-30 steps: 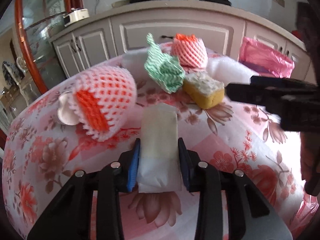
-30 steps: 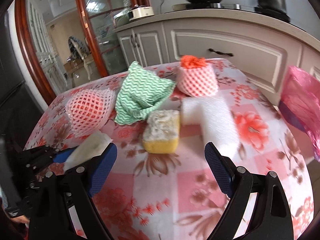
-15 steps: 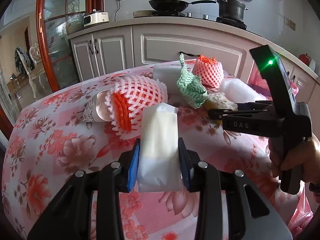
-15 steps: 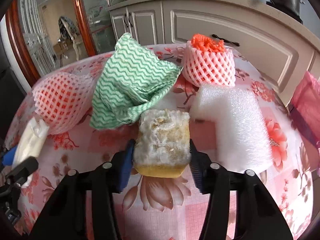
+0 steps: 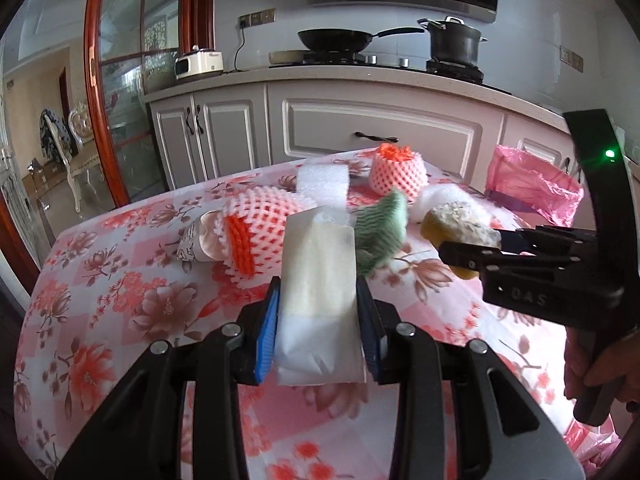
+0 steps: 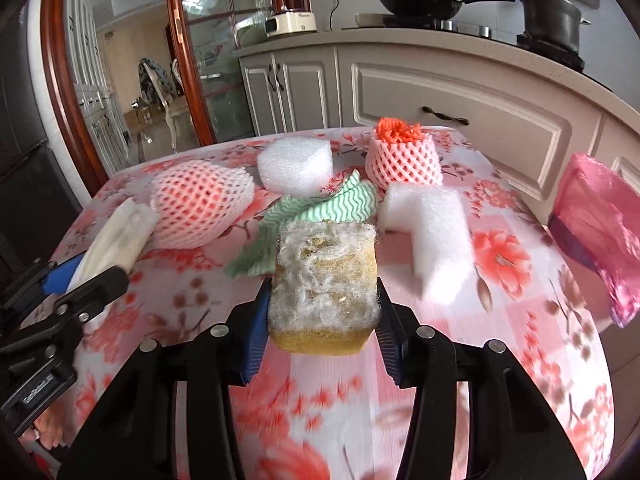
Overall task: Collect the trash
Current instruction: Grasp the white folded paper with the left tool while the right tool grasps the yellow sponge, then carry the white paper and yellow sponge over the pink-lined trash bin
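The right gripper (image 6: 322, 316) has just been closing, and its blue pads now press both sides of a worn yellow sponge (image 6: 324, 280) with a frayed grey top, held clear above the flowered tablecloth (image 6: 500, 252). The left gripper (image 5: 318, 316) is clamped narrowly on a flat white paper packet (image 5: 318, 280), also held above the cloth. Raised letters on the right gripper's black body, seen from the left wrist view, read "DAS".

Taking the sponge as the landmark: just behind it lies a green-and-white zigzag cloth (image 6: 320, 208). Behind and to its right sits an L-shaped white foam block (image 6: 432, 228); behind that stands an upright pink foam fruit net (image 6: 404, 156) with an orange top. Behind and to its left lies a second pink fruit net (image 6: 200, 208) on its side, with a rounded white foam piece (image 6: 296, 164) beyond the cloth. Far right, at the table's edge, hangs a pink plastic bag (image 6: 596, 224).
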A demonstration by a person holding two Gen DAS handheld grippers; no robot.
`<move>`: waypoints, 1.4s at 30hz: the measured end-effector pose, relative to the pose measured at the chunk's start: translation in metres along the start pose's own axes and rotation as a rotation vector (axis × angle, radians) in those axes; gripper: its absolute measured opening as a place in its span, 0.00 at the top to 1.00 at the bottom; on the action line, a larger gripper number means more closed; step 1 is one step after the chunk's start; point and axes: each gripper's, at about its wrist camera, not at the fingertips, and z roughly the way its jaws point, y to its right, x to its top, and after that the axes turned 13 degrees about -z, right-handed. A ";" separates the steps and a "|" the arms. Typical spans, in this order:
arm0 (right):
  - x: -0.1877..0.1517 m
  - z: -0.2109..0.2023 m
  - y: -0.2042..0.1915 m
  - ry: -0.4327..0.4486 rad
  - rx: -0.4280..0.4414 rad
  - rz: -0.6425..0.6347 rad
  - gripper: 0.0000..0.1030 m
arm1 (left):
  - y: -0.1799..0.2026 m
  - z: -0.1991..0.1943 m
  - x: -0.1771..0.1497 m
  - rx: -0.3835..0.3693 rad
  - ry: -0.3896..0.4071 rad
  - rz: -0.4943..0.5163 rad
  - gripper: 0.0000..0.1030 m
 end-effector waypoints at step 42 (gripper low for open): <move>-0.071 -0.160 0.089 0.302 -0.387 0.157 0.55 | 0.155 -0.037 0.007 -0.228 0.183 0.124 0.66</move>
